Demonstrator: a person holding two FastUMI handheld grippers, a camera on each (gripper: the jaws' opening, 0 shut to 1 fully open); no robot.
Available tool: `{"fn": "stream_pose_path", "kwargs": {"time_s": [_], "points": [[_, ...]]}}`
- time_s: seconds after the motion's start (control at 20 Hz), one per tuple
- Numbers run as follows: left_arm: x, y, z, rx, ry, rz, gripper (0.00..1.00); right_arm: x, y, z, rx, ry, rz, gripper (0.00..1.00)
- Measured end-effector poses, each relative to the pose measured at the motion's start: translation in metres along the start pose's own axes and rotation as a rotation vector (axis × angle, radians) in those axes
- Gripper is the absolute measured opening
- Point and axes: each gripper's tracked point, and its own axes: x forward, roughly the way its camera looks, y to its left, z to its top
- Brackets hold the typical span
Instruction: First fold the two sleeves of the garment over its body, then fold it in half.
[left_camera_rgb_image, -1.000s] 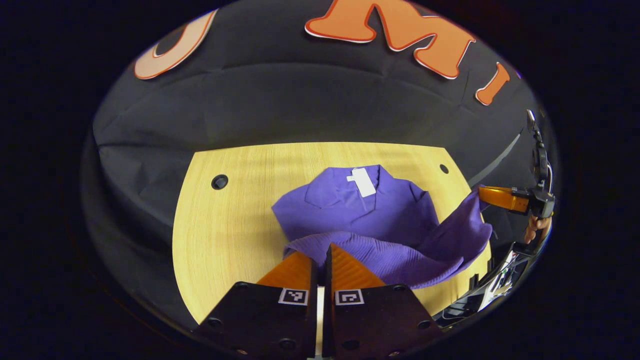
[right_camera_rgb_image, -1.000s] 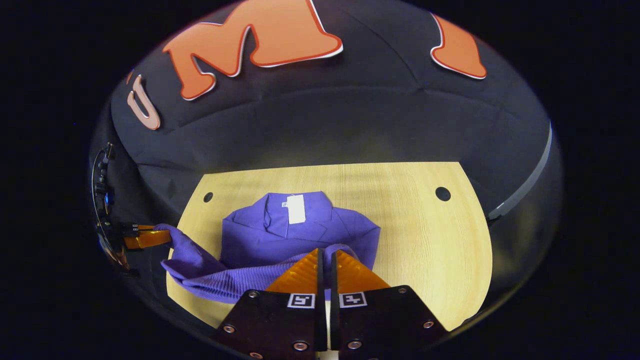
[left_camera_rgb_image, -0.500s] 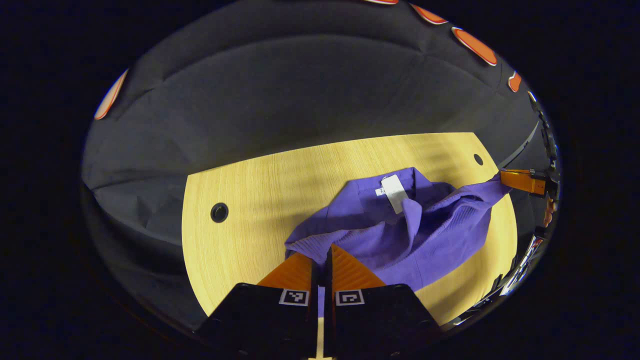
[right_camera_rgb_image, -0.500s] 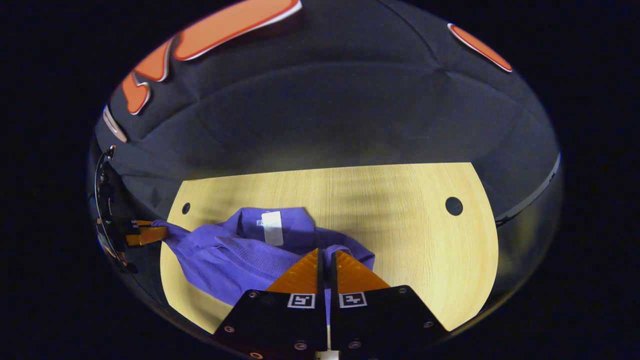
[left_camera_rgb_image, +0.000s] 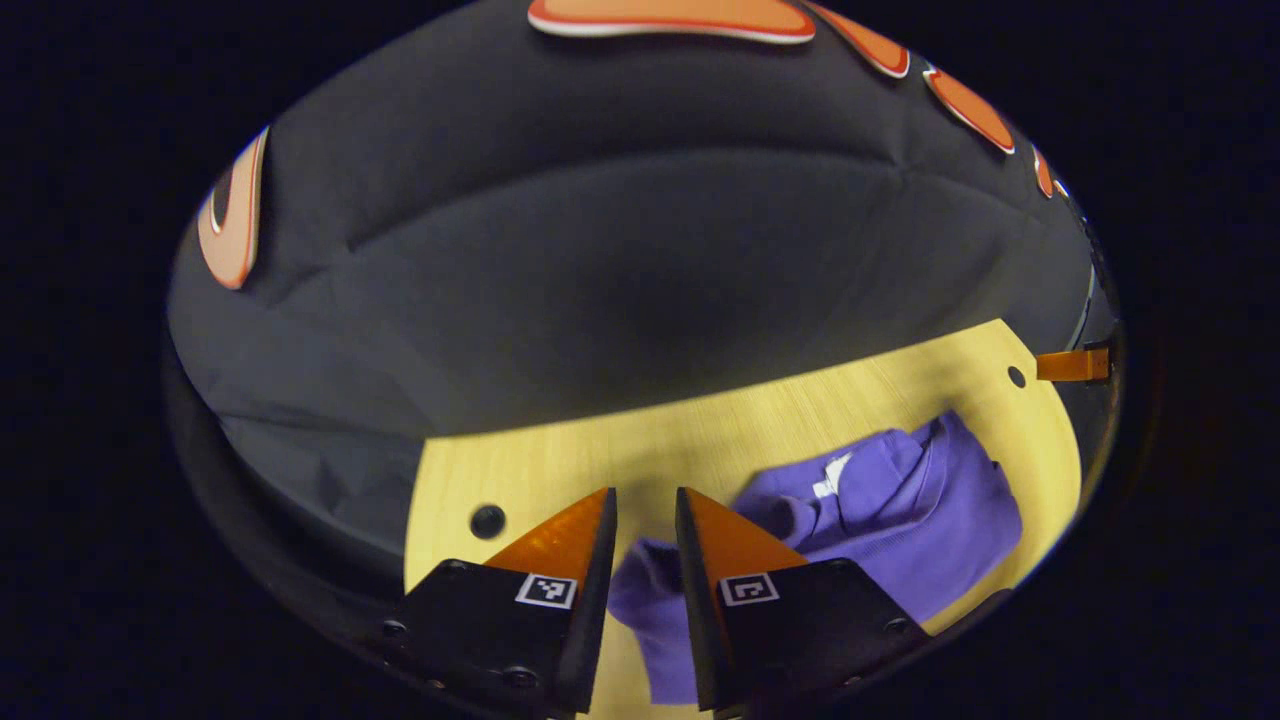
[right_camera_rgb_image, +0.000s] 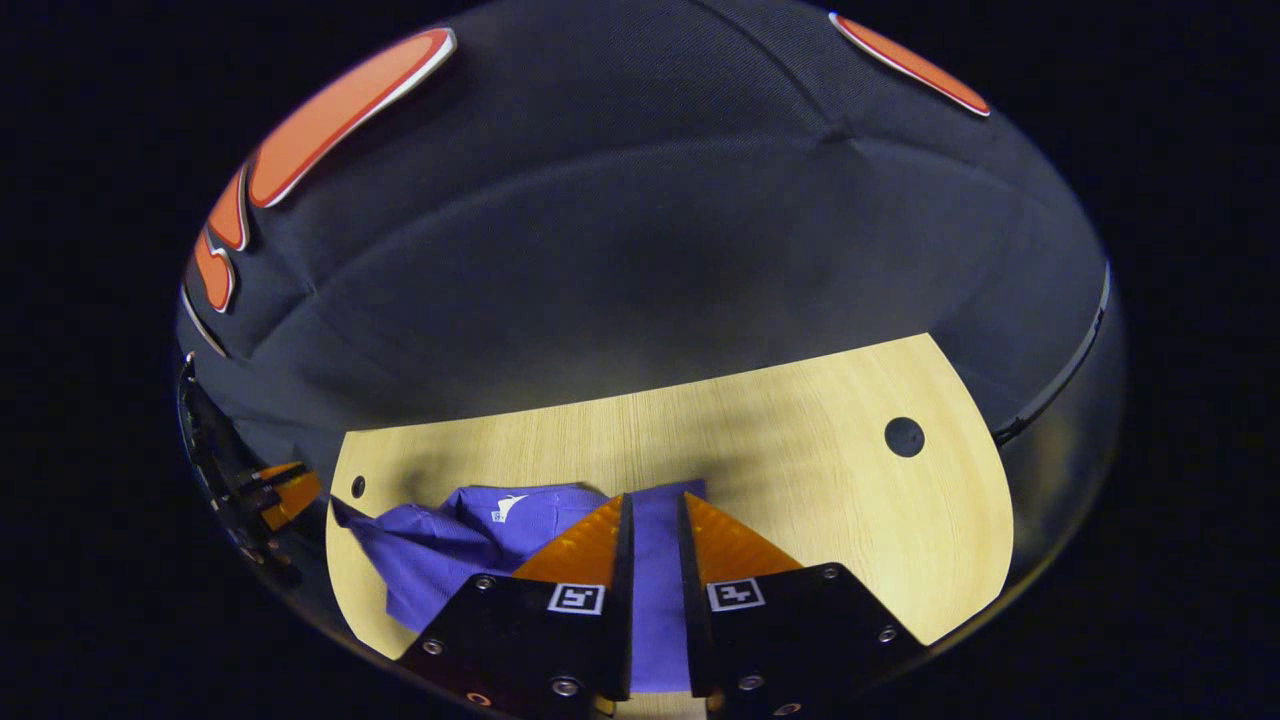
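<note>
Half-fold looks laid; both grippers parted above it.

Table (right_camera_rgb_image: 800, 450) carries the purple garment (left_camera_rgb_image: 900, 520), bunched at my left gripper's (left_camera_rgb_image: 645, 520) four o'clock. My right gripper (right_camera_rgb_image: 652, 525) is also apart, cloth beneath. I judge only tidying remains.

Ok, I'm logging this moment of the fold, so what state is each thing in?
purple garment: lying on the table, folded over itself, rumpled, white tag showing.
left tool: fingers parted, garment edge between them, not gripped.
right tool: fingers parted over the garment, not gripped.
wooden table: bare beside the garment.
</note>
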Motion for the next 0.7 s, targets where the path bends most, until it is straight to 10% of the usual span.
{"fn": "stream_pose_path", "kwargs": {"time_s": [0.15,0.45,0.7], "points": [[-0.015,0.0,0.011,0.005,-0.056,0.034,0.47,-0.011,-0.002,0.005,-0.029,-0.046,0.002,0.16],[-0.074,0.02,0.025,-0.112,-0.171,0.061,0.9,-0.076,-0.002,0.029,-0.102,-0.205,0.022,0.41],[-0.134,0.03,0.027,-0.182,-0.272,0.047,0.96,-0.138,0.016,0.034,-0.164,-0.332,0.018,0.76]]}}
